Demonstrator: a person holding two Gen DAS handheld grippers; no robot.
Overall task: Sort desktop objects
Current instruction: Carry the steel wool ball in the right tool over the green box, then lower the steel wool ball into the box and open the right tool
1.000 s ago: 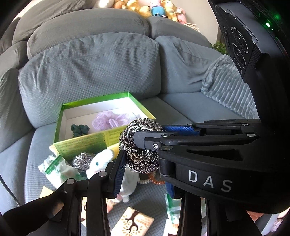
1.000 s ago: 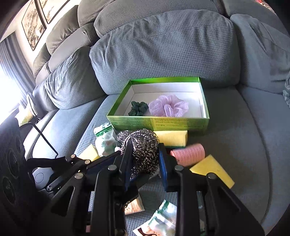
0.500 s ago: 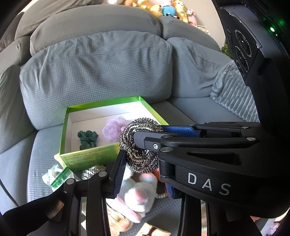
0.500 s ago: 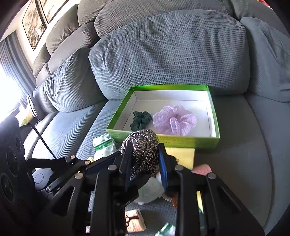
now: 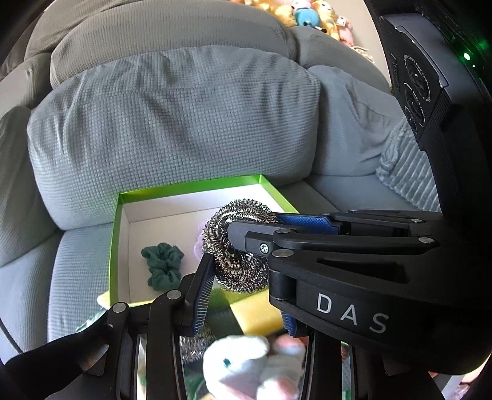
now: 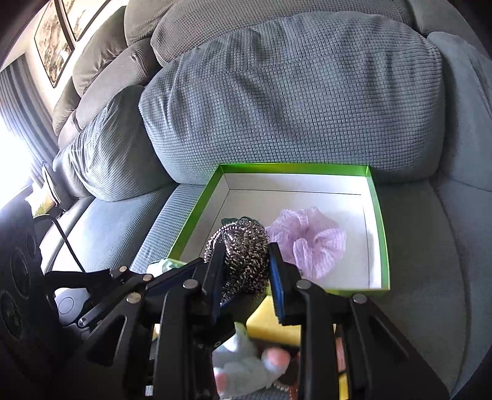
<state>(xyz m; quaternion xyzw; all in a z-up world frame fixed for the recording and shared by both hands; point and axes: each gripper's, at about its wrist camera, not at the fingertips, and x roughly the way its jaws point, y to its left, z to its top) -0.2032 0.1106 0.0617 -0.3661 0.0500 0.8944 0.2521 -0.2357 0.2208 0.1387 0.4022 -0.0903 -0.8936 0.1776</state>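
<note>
Steel-wool scourer [image 6: 243, 255] clamped between both pairs of tongs at once — held above the near edge of the green box [image 6: 376, 215], clear of the sofa seat [image 6: 424, 277]. Right tongs [image 6: 246, 274] closed on the scourer from either side, blue pads pressed into the coils. Left tongs [image 5: 243, 255] closed on the same scourer [image 5: 236, 249], one finger low at the near left, the other crossing from the right in the left wrist view.

Box open, white inside, set on the seat with its far wall against the grey back cushion [image 6: 292, 101]. Inside the box: dark green scrunchie [image 5: 163, 264] at the left, lilac scrunchie [image 6: 307, 243] right of it — both flat on the box floor, apart from each other. Green scrunchie almost hidden behind the scourer in the right wrist view.

Yellow sponge [image 6: 273, 323] just against the near wall of the box, outside it. White plush toy [image 6: 246, 369] with pink feet nearer still, blurred, below the tongs. Second bit of steel wool [image 5: 193, 347] glimpsed between the left fingers, low down; too blurred to say more. Ribbed grey blanket [image 5: 406, 178] on the seat at the far right. Row of small plush toys [image 5: 310, 15] along the top of the sofa back.
</note>
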